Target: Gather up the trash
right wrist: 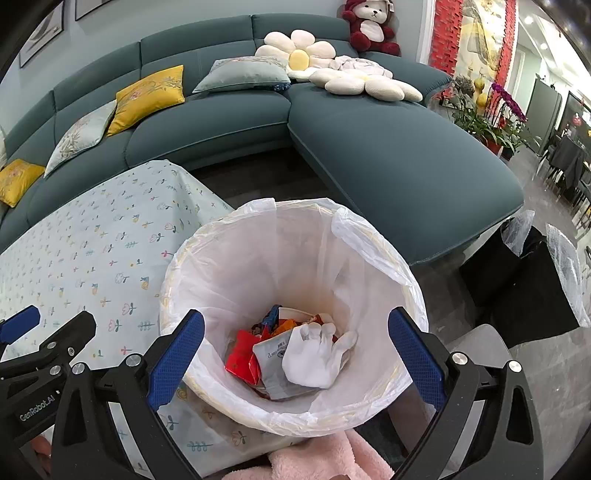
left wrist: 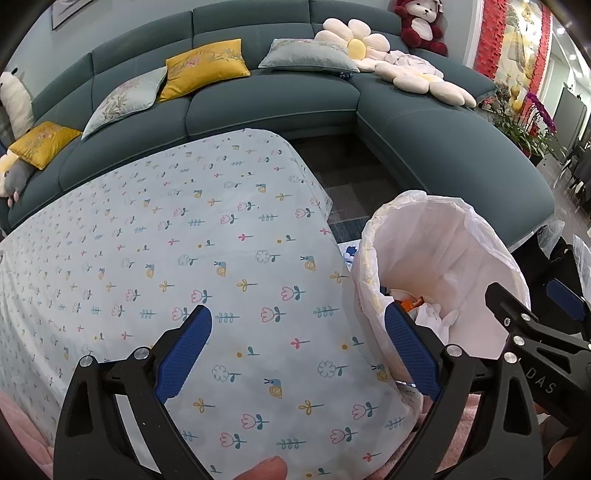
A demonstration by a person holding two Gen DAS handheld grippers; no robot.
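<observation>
Right wrist view: trash [right wrist: 291, 350] at bottom of bin [right wrist: 207, 236], lined with white plastic bag [right wrist: 369, 236]. Red wrapper [right wrist: 242, 356], orange wrapper [right wrist: 284, 325], grey-white packet [right wrist: 271, 354], crumpled white tissue [right wrist: 317, 354] piled together, touching. Right gripper [right wrist: 295, 354] above bin mouth, fingers [right wrist: 177, 354] spread wide either side of opening, nothing held. Bin just beside corner of surface [right wrist: 92, 251] covered in pale floral cloth. Pink fluffy fabric [right wrist: 325, 461] at bottom edge, below bin. Left gripper body visible at lower left over surface.

Left wrist view: same bin [left wrist: 373, 236] to the right, trash [left wrist: 428, 310] partly seen inside, orange bit and white tissue. Left gripper [left wrist: 295, 354] over surface [left wrist: 147, 240], wide open, empty; right finger [left wrist: 410, 350] overlapping bin rim in frame, contact unclear. Fingertip of a hand [left wrist: 266, 469] at bottom edge. Right gripper [left wrist: 532, 332] at far right over bin, jaws spread.

Beyond: teal sectional sofa [left wrist: 273, 99] behind surface, yellow cushions [left wrist: 207, 66] and grey cushions [left wrist: 310, 55] on it, flower-shaped pillows [left wrist: 354, 40] on corner seat, red and white plush bear [left wrist: 421, 26] on sofa back. Potted orchids [right wrist: 498, 110] at right past sofa end. Black item wrapped with bubble wrap [right wrist: 524, 280] on floor right of bin.
</observation>
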